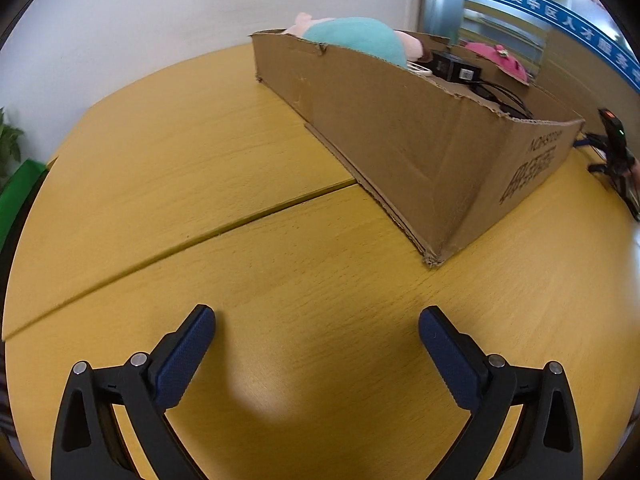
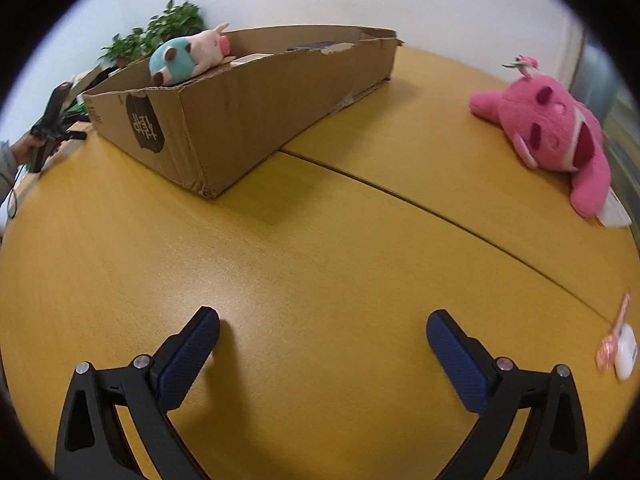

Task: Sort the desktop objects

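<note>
**Both tools released over bare bench, toys and box ahead**

The yellow wooden bench [image 1: 280, 264] fills both views, a seam running across it. On it sits a long, shallow cardboard box [image 1: 400, 136], its near corner ahead and to the right of the left tool [image 1: 317, 322], well apart from it. From the right wrist view the same box lies ahead and to the left of the right tool [image 2: 323, 326].

Inside the box, a teal-and-pink plush [image 2: 184, 60] leans against the far end, with a black power adapter [image 1: 454, 66] and its cable beside it; other contents are hidden by the box wall. A pink plush [image 2: 560, 140] lies on the bench beyond the seam, to the right of the right tool and well apart — the left wrist view shows only its top over the box rim. A small white-and-pink item [image 2: 618, 348] lies at the right edge, blurred and hard to make out.

Both tools stand wide apart with nothing between their blue pads [image 1: 184, 360], tilted down at the bare bench. A green plant [image 2: 160, 32] stands by the wall.
</note>
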Demonstrator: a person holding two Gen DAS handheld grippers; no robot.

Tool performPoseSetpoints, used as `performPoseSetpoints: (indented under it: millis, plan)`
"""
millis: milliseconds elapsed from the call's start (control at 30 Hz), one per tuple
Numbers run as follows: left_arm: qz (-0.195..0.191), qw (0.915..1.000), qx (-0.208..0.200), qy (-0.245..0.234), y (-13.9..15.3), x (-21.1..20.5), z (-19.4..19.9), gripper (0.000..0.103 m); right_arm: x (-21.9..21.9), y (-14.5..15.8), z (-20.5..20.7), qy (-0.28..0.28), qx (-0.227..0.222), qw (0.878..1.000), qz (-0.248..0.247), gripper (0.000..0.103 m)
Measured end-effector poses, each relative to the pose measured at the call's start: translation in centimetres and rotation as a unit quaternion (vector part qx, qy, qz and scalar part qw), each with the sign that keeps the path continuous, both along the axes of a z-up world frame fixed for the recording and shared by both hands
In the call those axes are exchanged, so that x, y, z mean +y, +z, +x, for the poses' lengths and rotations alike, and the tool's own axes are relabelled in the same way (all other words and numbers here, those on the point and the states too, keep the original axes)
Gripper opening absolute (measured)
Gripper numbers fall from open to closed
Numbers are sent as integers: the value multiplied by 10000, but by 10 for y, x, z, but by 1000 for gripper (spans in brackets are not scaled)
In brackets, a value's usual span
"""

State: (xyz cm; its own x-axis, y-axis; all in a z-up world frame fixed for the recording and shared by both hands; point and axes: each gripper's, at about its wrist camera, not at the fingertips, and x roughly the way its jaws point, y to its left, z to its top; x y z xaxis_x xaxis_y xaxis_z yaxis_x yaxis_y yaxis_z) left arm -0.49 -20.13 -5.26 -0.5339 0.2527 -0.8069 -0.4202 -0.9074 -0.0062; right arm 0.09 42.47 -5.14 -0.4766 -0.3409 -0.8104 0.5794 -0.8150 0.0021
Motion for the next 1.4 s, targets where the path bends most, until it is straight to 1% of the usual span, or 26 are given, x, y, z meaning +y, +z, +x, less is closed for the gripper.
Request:
performPoseSetpoints:
  millis: [100,167,233,333,1400]
  plan:
    - [19,9995,-21,-302,2,-11,-1,103,3,0,-6,308,5,9995,-2,103]
    - [22,9996,-17,-268,2,-21,4,103,1,0,-6,524,15,9986,4,103]
    - [15,9996,-18,-264,3,-21,3,103,-1,0,-9,693,19,9976,7,103]
    - [11,9996,-16,-267,3,-21,2,103,-1,1,-11,805,12,9968,-6,103]
    - [8,9996,-17,-271,5,-21,0,103,-3,2,-11,795,26,9968,15,103]
